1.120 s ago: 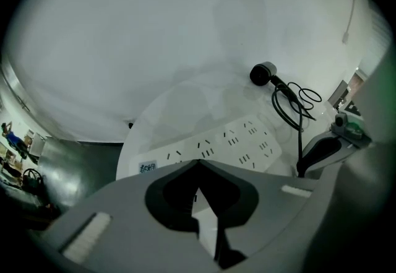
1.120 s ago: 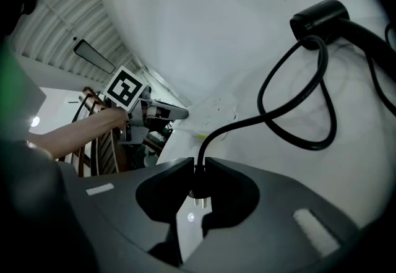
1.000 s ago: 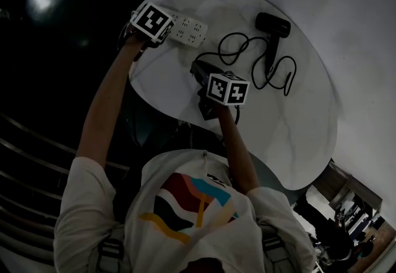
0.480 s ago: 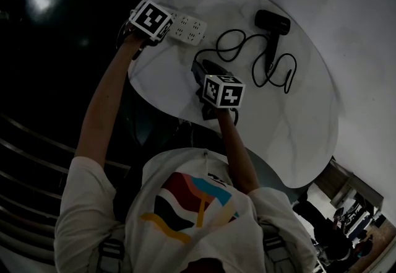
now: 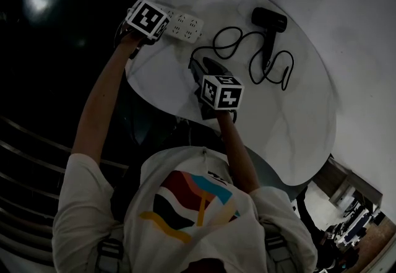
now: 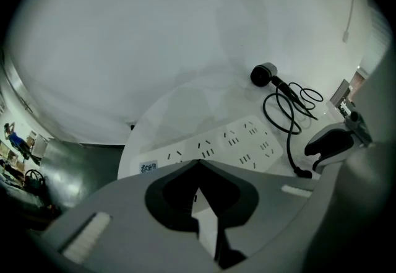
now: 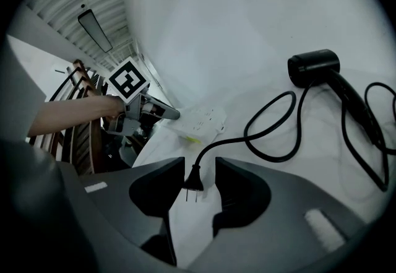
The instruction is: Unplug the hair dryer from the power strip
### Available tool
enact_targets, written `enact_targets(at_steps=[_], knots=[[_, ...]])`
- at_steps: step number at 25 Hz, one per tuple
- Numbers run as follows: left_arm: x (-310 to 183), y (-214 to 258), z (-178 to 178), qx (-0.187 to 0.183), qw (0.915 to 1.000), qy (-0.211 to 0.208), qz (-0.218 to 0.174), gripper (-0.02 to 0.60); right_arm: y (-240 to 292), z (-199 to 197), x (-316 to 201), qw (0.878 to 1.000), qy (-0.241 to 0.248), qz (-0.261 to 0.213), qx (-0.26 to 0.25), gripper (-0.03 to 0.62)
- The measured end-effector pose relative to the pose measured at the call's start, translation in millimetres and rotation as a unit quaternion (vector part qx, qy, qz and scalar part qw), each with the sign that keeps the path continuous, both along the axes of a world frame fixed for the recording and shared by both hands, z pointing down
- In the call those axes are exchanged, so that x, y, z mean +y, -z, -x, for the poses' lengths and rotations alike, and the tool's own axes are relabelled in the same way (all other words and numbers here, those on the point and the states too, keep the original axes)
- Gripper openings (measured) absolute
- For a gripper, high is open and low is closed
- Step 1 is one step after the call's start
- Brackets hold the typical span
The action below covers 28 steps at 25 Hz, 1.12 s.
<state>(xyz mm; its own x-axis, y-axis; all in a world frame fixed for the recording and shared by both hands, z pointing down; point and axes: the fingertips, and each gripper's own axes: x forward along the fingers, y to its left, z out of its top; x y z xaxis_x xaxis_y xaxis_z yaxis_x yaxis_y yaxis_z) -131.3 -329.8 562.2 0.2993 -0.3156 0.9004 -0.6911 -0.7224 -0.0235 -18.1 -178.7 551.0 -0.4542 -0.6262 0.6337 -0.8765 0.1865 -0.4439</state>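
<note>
The white power strip [image 5: 185, 26] lies at the far left of the round white table [image 5: 291, 123]. My left gripper [image 6: 198, 163] is shut, with nothing between its jaws, and its tip rests on the strip's left end [image 7: 201, 120]. The black hair dryer [image 5: 270, 20] lies at the far right, and its cord [image 7: 278, 135] loops across the table. The cord's plug [image 7: 193, 182] lies on the table with its prongs bare, out of the strip. My right gripper [image 7: 199, 186] has just been opening. Its jaws stand on either side of the plug without touching it.
The table's near-left edge runs just below the strip, with a dark glossy floor [image 5: 43, 49] beyond it. A person's torso and arms fill the lower head view. A white wall [image 6: 185, 30] rises behind the table.
The right gripper's marker cube has rolled and shifted slightly left. The left gripper stays on the power strip.
</note>
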Motion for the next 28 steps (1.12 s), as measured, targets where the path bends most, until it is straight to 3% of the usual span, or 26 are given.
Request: enact_targets(at_steps=[3, 7, 9, 10, 16, 18, 20, 26, 28], knots=[[-7.2, 7.0, 0.9, 0.004, 0.9992, 0.008, -0.038, -0.003, 9.0, -2.4, -2.7, 1.0, 0.007, -0.01, 0.004, 0.167], [-1.5, -1.8, 1.0, 0.045, 0.9977, 0.049, -0.01, 0.009, 15.5, -6.3, -0.6, 0.999, 0.022, -0.021, 0.016, 0.167], [-1.4, 0.1, -1.0, 0.063, 0.9965, 0.055, -0.009, 0.115, 16.7, -8.7, -1.0, 0.999, 0.025, -0.024, 0.028, 0.17], [-0.9, 3.0, -2.0, 0.071, 0.9956, 0.06, -0.011, 0.13, 17.3, -10.3, -1.8, 0.999, 0.025, -0.026, 0.04, 0.17], [3.4, 53.7, -9.7, 0.137, 0.9831, 0.098, -0.072, 0.129, 46.9, -14.4, -15.5, 0.989, 0.048, -0.06, 0.123, 0.152], [12.1, 86.4, -12.8, 0.182, 0.9701, 0.113, -0.114, 0.129, 68.4, -16.2, -17.4, 0.987, 0.048, -0.079, 0.135, 0.147], [21.3, 126.2, -12.7, 0.225, 0.9516, 0.122, -0.17, 0.124, 96.9, -18.6, -23.1, 0.983, 0.039, -0.114, 0.135, 0.143], [77.2, 235.6, -6.8, 0.315, 0.879, 0.137, -0.331, 0.112, 194.1, -24.4, -22.7, 0.966, 0.017, -0.234, 0.107, 0.108], [101.6, 262.9, -8.8, 0.328, 0.8609, 0.131, -0.366, 0.135, 225.4, -28.0, -14.1, 0.955, 0.003, -0.277, 0.102, 0.079]])
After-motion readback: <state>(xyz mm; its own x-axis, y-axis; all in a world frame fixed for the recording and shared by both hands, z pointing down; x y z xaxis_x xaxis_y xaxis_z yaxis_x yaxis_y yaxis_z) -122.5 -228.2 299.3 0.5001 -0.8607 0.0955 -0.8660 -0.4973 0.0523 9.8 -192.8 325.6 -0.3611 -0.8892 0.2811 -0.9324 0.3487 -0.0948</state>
